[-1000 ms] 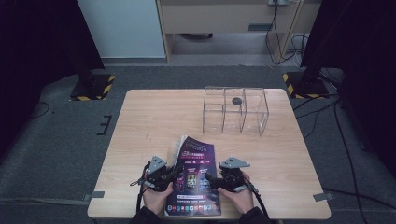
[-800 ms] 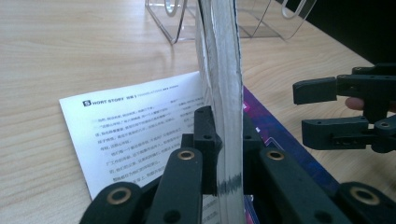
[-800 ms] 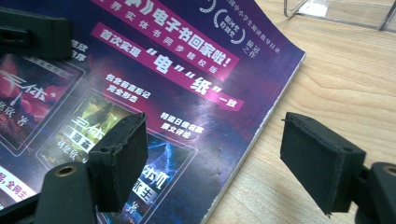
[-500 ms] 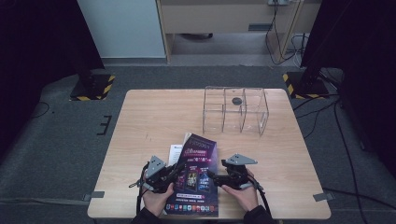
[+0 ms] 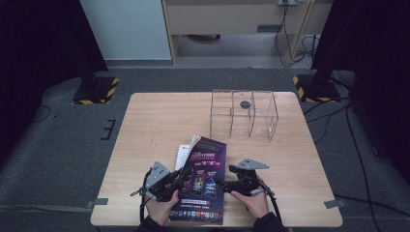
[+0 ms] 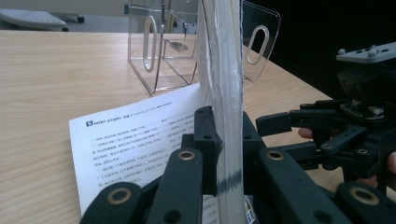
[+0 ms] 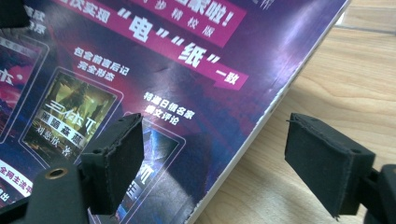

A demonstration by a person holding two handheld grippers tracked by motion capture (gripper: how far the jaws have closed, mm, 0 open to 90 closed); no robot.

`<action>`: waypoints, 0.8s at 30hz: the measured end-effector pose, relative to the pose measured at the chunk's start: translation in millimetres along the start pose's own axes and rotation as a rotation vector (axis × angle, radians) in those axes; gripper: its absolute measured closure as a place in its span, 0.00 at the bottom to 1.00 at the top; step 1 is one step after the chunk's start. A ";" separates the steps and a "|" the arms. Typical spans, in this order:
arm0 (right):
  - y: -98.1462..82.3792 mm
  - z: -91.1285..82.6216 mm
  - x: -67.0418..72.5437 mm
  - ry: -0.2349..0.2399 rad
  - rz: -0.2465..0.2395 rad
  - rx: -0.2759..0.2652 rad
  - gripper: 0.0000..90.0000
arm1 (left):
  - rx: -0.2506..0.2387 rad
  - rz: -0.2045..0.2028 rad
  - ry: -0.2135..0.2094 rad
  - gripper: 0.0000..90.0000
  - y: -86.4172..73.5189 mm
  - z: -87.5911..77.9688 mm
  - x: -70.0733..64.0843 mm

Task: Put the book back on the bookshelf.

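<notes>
L gripper (image 6: 219, 154) clenched on magazine (image 5: 203, 179) edge; R gripper (image 7: 215, 158) released, jaws just widening astride its other edge.

Purple magazine (image 5: 203, 186), left edge lifted off table

Glossy purple paper cover on magazine (image 7: 154, 70); matt white printed sheet (image 6: 140, 140); pale wood-grain surface (image 5: 159, 125); clear smooth plastic organizer (image 5: 243, 115); matt black tongs pads (image 7: 114, 158).

Light wooden table (image 5: 154, 125), clear acrylic organiser (image 5: 243, 115), purple magazine (image 5: 203, 186), printed sheet (image 5: 183, 155)
</notes>
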State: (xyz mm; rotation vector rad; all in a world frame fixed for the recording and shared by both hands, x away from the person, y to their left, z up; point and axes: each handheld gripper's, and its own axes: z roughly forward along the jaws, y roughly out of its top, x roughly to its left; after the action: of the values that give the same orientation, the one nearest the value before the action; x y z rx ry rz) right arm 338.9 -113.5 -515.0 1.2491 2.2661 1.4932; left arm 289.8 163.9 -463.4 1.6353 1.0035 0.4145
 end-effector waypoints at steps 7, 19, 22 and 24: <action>-4.6 4.8 0.1 0.035 0.029 0.019 0.21 | -0.019 0.008 -0.011 0.92 3.2 -3.3 -2.3; -11.2 16.9 -0.8 0.167 0.091 0.037 0.22 | -0.022 0.017 -0.024 0.92 2.8 -2.7 -3.7; -11.3 19.0 0.1 0.190 0.093 0.037 0.23 | -0.025 0.020 -0.029 0.92 2.5 -2.3 -4.4; -11.5 20.5 1.3 0.201 0.095 0.038 0.23 | -0.025 0.022 -0.032 0.92 2.3 -2.1 -4.8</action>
State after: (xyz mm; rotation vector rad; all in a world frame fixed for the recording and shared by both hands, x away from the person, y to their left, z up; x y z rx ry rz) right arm 342.6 -100.3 -534.1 1.2870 2.4000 1.6867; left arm 286.4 161.4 -459.5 1.6269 0.9530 0.4131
